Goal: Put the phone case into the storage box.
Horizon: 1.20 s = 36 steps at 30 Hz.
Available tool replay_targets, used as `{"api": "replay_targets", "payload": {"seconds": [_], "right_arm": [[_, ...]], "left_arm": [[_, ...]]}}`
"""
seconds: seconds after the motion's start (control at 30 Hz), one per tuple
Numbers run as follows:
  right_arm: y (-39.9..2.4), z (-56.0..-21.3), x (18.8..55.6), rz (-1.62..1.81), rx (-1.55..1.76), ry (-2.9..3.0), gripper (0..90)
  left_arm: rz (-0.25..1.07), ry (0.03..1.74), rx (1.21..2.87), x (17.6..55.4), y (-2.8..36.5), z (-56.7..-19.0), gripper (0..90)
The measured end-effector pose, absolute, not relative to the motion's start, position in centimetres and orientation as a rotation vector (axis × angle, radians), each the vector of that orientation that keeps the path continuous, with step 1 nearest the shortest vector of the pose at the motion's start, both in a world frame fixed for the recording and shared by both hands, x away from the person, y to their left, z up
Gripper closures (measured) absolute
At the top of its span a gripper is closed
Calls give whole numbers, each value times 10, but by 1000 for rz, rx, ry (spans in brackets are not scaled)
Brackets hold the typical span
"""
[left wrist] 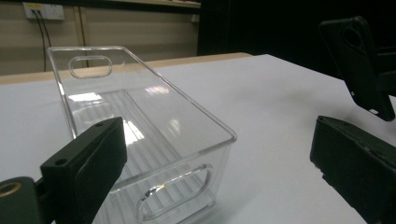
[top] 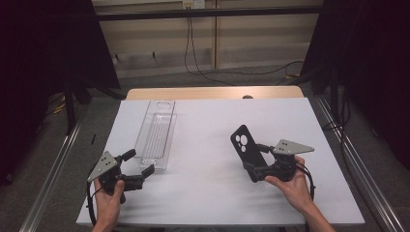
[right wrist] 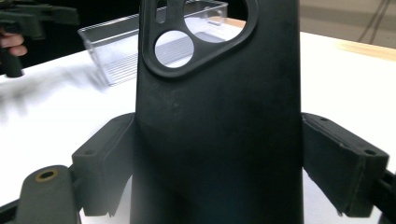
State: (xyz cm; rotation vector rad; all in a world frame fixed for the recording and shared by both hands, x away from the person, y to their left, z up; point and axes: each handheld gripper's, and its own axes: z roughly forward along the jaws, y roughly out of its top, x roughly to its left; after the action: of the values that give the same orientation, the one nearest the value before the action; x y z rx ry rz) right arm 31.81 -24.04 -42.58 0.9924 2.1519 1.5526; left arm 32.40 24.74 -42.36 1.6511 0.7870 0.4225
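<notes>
A black phone case with a camera cut-out stands tilted above the white table, right of centre. My right gripper is shut on its lower part; in the right gripper view both pads touch the sides of the case, and the gripper sits low. A clear plastic bin, long and narrow, lies left of centre with nothing in it. My left gripper is open at the bin's near end. In the left gripper view the bin lies ahead between the spread jaws of that gripper.
A white sheet covers the table, with a wooden edge at the far side. Metal rails run along both sides of the table. Cables hang on the back wall. Dark curtains close in the left and right.
</notes>
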Motion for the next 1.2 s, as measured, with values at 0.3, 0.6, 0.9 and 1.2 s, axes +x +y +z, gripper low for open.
{"api": "replay_targets", "payload": {"seconds": [0.3, 0.6, 0.9, 1.2], "right_arm": [[-228, -427, 314, 1606, 929, 2203, 143], [-221, -429, 312, 1650, 904, 2241, 143], [-212, -431, 311, 1707, 868, 2271, 142], [-205, -432, 312, 1773, 836, 2299, 142]], "left_arm": [[381, 728, 1696, 324, 240, -420, 47], [303, 655, 1717, 324, 227, -417, 40], [248, 624, 1693, 323, 217, -408, 34], [237, 512, 1710, 323, 189, -398, 32]]}}
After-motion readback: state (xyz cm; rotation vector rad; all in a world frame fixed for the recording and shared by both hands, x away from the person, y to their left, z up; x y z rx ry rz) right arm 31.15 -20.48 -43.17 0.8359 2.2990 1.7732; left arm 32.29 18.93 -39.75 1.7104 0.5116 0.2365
